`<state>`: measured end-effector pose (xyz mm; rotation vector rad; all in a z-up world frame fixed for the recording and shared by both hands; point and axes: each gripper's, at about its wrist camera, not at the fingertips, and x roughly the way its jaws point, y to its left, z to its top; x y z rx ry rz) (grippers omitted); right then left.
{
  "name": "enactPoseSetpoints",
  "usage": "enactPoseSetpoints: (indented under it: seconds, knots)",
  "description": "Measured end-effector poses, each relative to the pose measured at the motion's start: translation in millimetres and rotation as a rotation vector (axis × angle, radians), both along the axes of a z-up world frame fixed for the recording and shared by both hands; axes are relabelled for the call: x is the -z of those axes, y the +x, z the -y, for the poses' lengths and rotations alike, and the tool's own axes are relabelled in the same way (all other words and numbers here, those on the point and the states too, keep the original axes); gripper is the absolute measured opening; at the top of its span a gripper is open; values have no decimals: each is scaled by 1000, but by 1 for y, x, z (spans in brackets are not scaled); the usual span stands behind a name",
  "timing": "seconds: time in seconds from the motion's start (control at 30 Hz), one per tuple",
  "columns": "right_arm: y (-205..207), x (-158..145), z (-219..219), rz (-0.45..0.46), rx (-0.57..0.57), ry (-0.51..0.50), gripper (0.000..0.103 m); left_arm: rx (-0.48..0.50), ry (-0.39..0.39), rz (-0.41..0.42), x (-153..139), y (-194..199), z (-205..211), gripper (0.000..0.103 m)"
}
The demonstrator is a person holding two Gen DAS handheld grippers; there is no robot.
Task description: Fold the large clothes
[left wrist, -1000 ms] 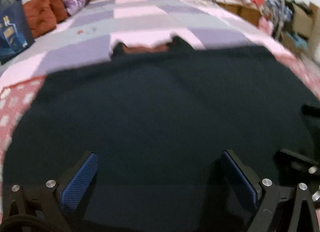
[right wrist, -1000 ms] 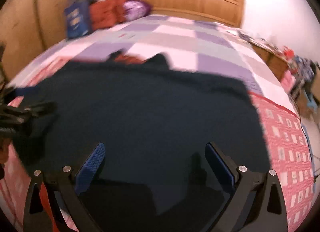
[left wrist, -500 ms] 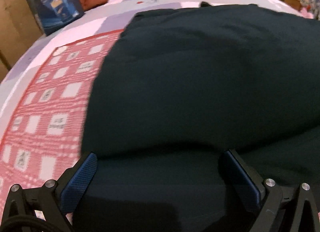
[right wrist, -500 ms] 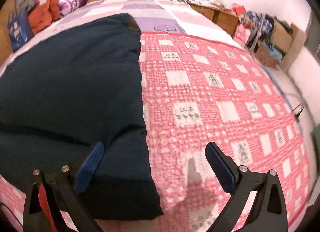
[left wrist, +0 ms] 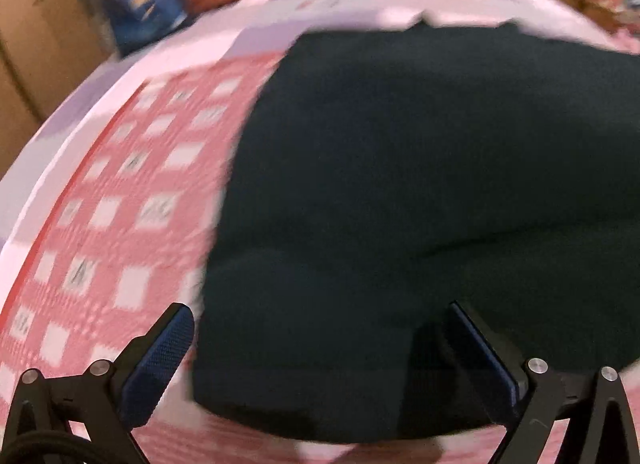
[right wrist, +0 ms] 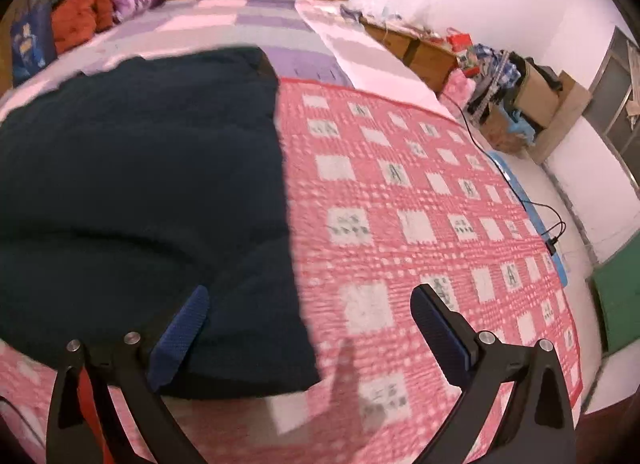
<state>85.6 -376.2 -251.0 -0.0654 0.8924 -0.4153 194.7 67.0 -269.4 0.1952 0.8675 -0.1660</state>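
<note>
Dark garment (left wrist: 420, 204) now lies doubled on pink checked bed cover (right wrist: 400, 204); fold just landed. My left tongs (left wrist: 320, 352) and right tongs (right wrist: 308, 324) spread, empty. Side folds next, I judge.

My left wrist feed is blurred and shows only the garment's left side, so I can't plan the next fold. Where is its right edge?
Observer: The garment's right edge runs fairly straight across the pink quilt, from the near corner up to the purple sheet.
Operator: Are the right tongs holding it?
Observer: No. The right tongs are open and straddle that near corner, one finger over the garment and the other over the quilt.
Operator: Is anything lying on that side?
Observer: Nothing lies on the quilt there. A black cable runs past the bed's right edge.
</note>
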Motion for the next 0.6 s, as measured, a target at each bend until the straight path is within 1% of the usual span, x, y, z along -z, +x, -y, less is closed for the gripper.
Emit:
enactPoseSetpoints:
  seconds: [0.07, 0.13, 0.2, 0.23, 0.3, 0.33, 0.37, 0.4, 0.43, 0.47, 0.5, 0.53, 0.57, 0.6]
  knots:
    - [-2, -5, -29, 35, -61, 5, 102, 64, -55, 20, -10, -10, 26, 103]
    - [0, -4, -73, 48, -163, 30, 102, 111, -122, 2, -10, -17, 56, 103]
    - [5, 3, -108, 27, -248, 18, 102, 139, -133, -24, 1, -19, 79, 103]
    - [7, 11, -131, 4, -318, -3, 102, 149, -124, -46, 10, -19, 87, 103]
    - [9, 27, -150, -45, -384, -50, 102, 151, -111, -70, 24, -17, 85, 103]
    - [8, 36, -149, -64, -411, -90, 102, 135, -122, -77, 25, -15, 77, 103]
    - [7, 38, -136, -66, -386, -83, 102, 112, -120, -76, 23, -13, 66, 103]
    - [8, 39, -121, -70, -344, -54, 102, 95, -110, -67, 19, -10, 59, 103]
    - [9, 35, -88, -68, -247, 31, 102, 81, -109, -59, 14, -6, 51, 103]
    - [11, 30, -68, -62, -185, 75, 102, 73, -111, -53, 10, -1, 47, 103]
    - [13, 26, -59, -57, -156, 89, 102, 62, -120, -43, 4, 7, 45, 103]
    - [20, 17, -54, -38, -136, 75, 102, 58, -136, -37, 0, 15, 48, 103]
    - [28, 10, -59, -21, -154, 59, 102, 61, -154, -37, -2, 28, 56, 103]
    - [41, 4, -69, -5, -207, 52, 102, 64, -165, -39, -4, 39, 67, 103]
